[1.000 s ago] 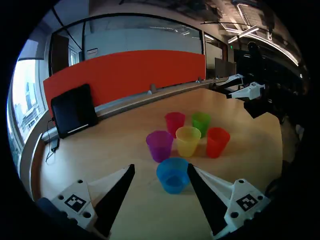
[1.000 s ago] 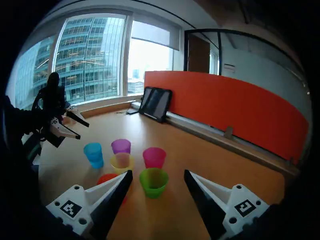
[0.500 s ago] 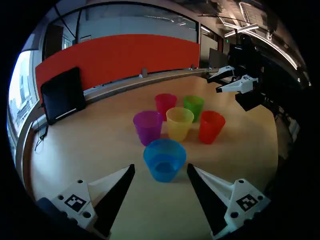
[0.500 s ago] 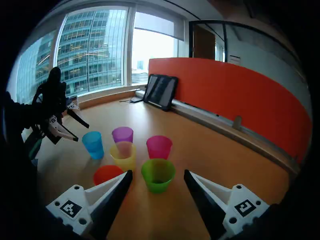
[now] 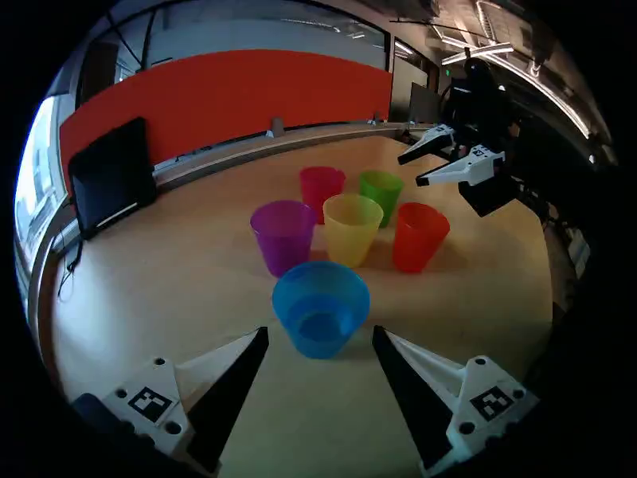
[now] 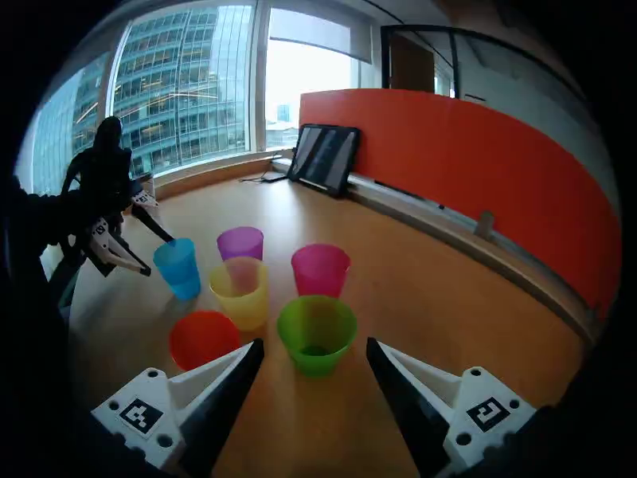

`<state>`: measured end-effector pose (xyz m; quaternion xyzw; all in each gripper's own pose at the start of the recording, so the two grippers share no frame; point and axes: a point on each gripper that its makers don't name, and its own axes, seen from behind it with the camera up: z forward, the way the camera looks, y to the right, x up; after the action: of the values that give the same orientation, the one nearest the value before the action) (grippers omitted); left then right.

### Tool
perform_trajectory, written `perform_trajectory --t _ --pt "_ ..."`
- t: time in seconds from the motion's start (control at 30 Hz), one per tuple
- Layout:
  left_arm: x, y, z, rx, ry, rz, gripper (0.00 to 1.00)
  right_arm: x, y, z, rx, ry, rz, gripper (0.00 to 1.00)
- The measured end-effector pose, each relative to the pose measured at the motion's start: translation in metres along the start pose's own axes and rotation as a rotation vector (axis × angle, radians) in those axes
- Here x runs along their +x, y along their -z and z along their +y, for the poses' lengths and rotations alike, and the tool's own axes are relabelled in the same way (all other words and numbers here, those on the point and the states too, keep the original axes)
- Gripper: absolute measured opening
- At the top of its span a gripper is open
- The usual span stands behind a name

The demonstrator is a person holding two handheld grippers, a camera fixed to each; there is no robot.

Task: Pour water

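Several plastic cups stand in a cluster on the wooden table. In the left gripper view a blue cup with some water sits just ahead of my open left gripper, between its fingertips. Behind it stand purple, yellow, orange, pink and green cups. In the right gripper view my open right gripper flanks the green cup, with the orange, yellow, pink, purple and blue cups around.
A dark tablet leans near an orange partition along the table's far edge. Large windows lie beyond the table. The other gripper and the hand holding it hover past the cups; in the right gripper view the left gripper reaches the blue cup.
Both grippers have moved closer to the cups: the blue cup now sits between the left fingertips, and the green cup has come nearer the right fingers. Jaws stayed open.
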<state>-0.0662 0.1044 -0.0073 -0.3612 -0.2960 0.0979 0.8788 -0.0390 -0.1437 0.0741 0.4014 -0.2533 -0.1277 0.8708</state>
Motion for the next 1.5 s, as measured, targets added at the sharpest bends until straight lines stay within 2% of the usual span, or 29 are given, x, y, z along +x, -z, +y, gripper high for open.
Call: perform_trajectory --t 0.77,0.93,1.13,1.5 --pt "0.011 -0.032 0.000 -0.029 0.001 0.008 0.97 -0.014 -0.034 0.000 0.020 0.005 -0.056 1.00" --pt "0.008 -0.035 -0.002 -0.023 -0.001 0.003 0.97 -0.014 -0.036 0.000 0.023 0.002 -0.057 1.00" --pt "0.007 -0.037 0.000 -0.027 -0.003 0.001 0.86 -0.015 -0.038 0.001 0.024 0.002 -0.060 1.00" --pt "0.007 -0.036 0.000 -0.024 -0.001 0.005 0.85 -0.014 -0.048 0.000 0.025 0.006 -0.066 1.00"
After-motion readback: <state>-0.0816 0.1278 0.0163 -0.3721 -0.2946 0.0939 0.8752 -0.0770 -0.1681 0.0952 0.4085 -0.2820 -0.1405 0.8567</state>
